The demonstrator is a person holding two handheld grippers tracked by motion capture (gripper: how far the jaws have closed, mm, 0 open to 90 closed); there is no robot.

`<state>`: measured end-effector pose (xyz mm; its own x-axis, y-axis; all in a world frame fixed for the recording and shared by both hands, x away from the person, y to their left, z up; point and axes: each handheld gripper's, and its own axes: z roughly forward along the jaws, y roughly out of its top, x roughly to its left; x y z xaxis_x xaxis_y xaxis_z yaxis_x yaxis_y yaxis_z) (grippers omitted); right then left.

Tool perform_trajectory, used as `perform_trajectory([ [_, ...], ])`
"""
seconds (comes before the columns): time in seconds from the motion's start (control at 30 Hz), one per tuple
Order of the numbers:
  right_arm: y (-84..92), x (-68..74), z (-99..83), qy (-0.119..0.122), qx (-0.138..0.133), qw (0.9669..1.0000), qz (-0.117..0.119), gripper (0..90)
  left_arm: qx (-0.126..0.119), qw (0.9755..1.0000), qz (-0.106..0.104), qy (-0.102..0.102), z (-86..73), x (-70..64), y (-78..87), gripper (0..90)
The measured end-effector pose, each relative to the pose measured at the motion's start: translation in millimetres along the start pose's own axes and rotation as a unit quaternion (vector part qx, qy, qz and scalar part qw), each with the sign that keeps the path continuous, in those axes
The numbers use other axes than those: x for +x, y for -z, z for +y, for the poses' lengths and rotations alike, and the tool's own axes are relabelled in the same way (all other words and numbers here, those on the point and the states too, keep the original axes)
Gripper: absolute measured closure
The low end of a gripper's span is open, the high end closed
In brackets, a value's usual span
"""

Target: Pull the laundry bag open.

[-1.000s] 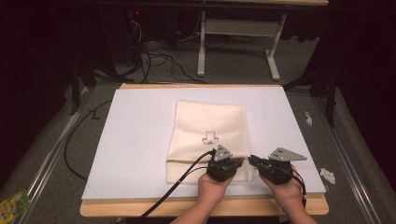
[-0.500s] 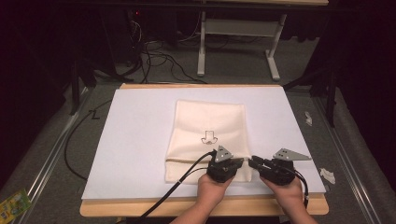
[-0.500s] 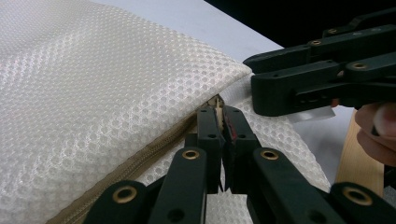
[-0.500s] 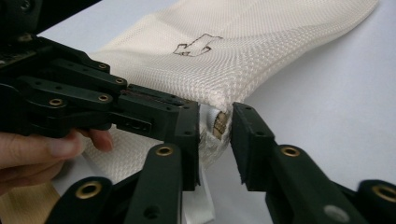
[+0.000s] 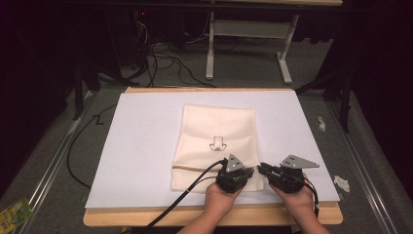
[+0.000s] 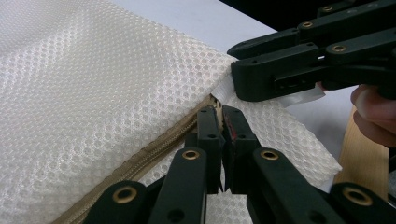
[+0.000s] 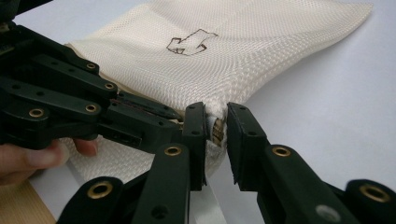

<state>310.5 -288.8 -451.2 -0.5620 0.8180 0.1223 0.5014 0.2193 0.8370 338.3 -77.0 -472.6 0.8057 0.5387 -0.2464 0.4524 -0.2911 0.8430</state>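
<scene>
Brightness: the white table (image 5: 146,146) is evenly lit from above; the room around it is dark, almost black at the far corners.
Shadows: faint and soft under the mesh bag (image 5: 216,141).
Glare: none on the sheet.
Sharpness: the high view is soft and grainy.
Focus: both gripper views show crisp mesh near the jaws; the nearest black links blur.
</scene>
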Motion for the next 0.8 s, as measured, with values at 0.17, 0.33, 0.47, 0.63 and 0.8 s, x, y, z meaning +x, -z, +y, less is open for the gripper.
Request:
perform_trajectory([
  [0.17,-2.0,-0.7,0.2,-0.001,0.000,1.0000,-0.001,77.7,0.009,0.9999,-0.001,-0.007,-2.3,-1.1,-2.5,87.5],
  [0.33,-2.2,0.8,1.3,0.011,0.006,0.9999,0.000,84.9,0.010,0.9999,-0.002,-0.006,-2.3,-0.3,-2.9,87.5],
  [0.47,-0.3,3.7,3.0,0.018,0.002,0.9997,-0.014,86.3,0.003,1.0000,-0.003,-0.005,-1.1,-0.2,-0.8,87.5],
  [0.63,5.0,9.8,7.5,0.028,-0.007,0.9993,-0.021,87.6,-0.013,0.9998,0.000,0.014,-0.2,1.2,3.2,87.7],
  [0.8,10.7,12.7,10.2,0.034,-0.014,0.9992,-0.017,87.9,-0.025,0.9994,-0.010,0.023,2.7,2.1,8.5,87.8],
])
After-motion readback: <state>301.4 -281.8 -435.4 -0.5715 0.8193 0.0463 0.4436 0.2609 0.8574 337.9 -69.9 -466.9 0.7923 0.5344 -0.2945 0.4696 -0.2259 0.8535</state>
